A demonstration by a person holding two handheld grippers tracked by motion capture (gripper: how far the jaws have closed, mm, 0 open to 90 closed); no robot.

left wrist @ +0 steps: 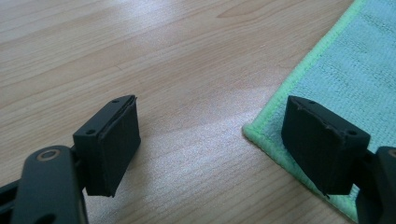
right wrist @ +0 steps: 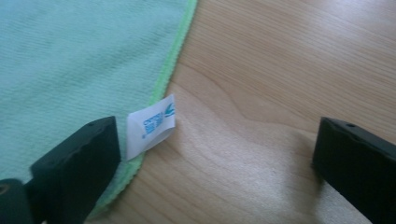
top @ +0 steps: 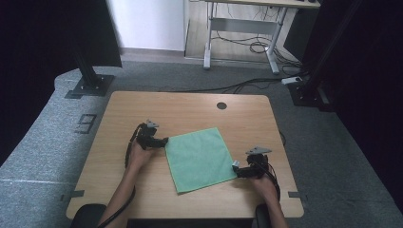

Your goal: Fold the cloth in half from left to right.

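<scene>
Cloth (right wrist: 70, 60) label (right wrist: 150, 126) beside right tool (right wrist: 215, 158)

The right claw (right wrist: 219, 172) is standing wide open over the wooden table (right wrist: 280, 70). A green cloth (right wrist: 74, 60) is lying toward ten o'clock, its white tag (right wrist: 150, 125) sticking out just beside the jaw at eight o'clock; the other jaw is sitting at four o'clock.

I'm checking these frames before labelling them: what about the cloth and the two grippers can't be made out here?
- Label on the green cloth: its blue print is too small and blurred to read in the right gripper view.
- Cloth corner by the left gripper: one black finger covers part of the hem.
- Right gripper: whether a finger rests on the cloth is unclear.
- High view: both grippers look too small to judge.
</scene>
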